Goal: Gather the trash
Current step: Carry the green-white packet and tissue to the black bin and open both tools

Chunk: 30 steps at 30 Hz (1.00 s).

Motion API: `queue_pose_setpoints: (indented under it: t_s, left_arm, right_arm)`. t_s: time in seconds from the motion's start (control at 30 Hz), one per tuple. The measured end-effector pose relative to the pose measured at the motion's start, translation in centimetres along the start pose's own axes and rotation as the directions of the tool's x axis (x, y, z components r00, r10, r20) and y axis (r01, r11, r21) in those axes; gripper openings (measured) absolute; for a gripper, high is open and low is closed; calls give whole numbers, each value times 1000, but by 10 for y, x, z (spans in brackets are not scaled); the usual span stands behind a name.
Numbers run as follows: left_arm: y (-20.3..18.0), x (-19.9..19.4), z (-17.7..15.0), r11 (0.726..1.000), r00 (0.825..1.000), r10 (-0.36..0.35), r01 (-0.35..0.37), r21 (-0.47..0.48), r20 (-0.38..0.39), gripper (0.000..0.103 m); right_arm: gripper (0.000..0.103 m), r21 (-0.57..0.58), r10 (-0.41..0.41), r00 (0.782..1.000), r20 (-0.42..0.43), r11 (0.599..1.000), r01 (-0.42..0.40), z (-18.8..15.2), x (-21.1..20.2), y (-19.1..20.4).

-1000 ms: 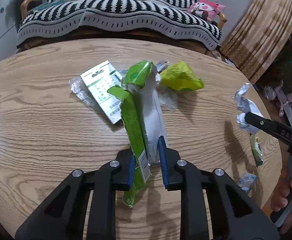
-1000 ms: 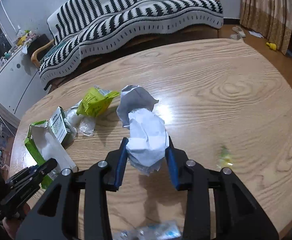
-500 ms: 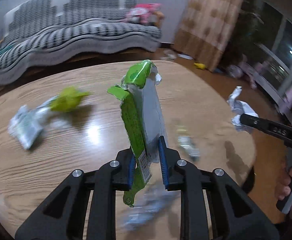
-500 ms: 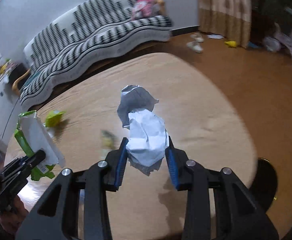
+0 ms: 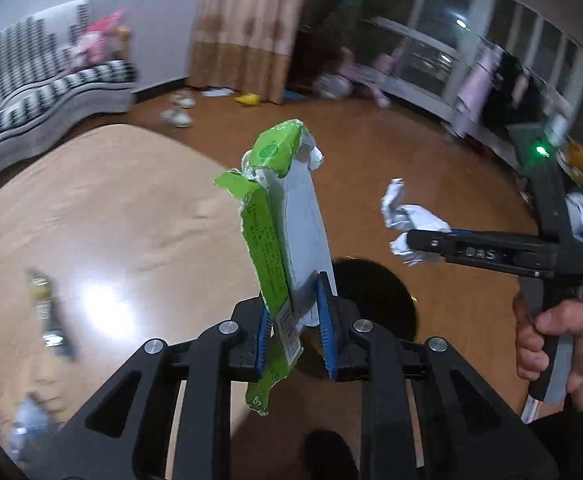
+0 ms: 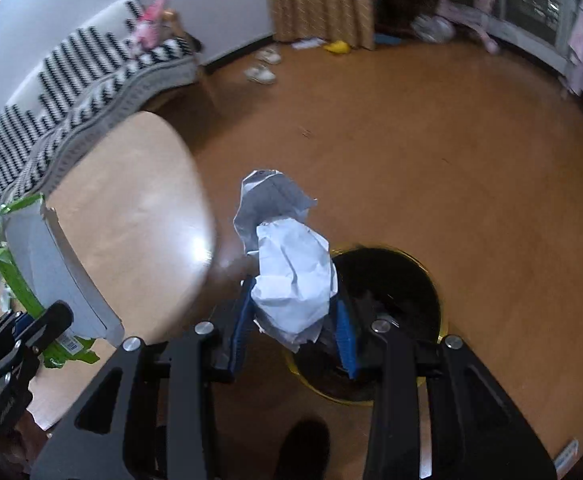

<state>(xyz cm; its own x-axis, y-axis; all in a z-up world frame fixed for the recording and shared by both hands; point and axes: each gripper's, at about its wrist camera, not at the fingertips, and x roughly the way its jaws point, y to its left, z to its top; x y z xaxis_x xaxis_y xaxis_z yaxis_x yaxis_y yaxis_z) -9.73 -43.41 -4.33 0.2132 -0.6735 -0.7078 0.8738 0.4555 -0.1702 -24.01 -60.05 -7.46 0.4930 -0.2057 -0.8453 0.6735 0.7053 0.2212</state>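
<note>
The right gripper (image 6: 295, 320), clamped on crumpled paper (image 6: 291, 276), hangs nearest above the black bin (image 6: 407, 280); the left gripper (image 5: 293, 326), pinching an upright green carton (image 5: 287, 232), sits beside it.

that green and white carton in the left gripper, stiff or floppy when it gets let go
Probably fairly stiff: the green carton stands upright above the left gripper, held only near its base. Likely light, being torn open. It may tumble rather than drop straight.

A round, pale wooden table (image 5: 103, 216) carries a few small blurred wrappers (image 5: 47, 316) near its edge. Beside it, the brown wooden floor (image 6: 431, 160) bears a round black bin with a gold rim (image 6: 395, 280), pale shoes (image 6: 261, 74) and a yellow toy (image 6: 337, 47).
</note>
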Motion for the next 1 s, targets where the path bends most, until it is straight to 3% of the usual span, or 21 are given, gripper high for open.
queue_pose_setpoints:
  t_s: [0.2,0.37,0.57,0.7,1.0]
  left_arm:
    - [-48,43,-5,995,996,-55,60,81,-67,20]
    - [-59,66,0,993,992,-79,87,82,-96,20]
    - [-60,83,3,993,990,-77,86,80,-114,21]
    - [-60,92,6,993,989,-79,89,76,-128,21]
    - [-71,116,9,992,987,-75,88,86,-144,21]
  right_arm:
    - [37,52,-29,997,-78,998,34,-19,13,-51]
    - [37,69,-33,996,-86,997,39,-25,15,-70]
    - [38,75,-29,996,-88,997,36,-21,17,-66]
    - [53,79,-34,996,-77,996,40,-21,18,-69]
    - [54,116,-41,998,-45,992,46,-21,9,-84]
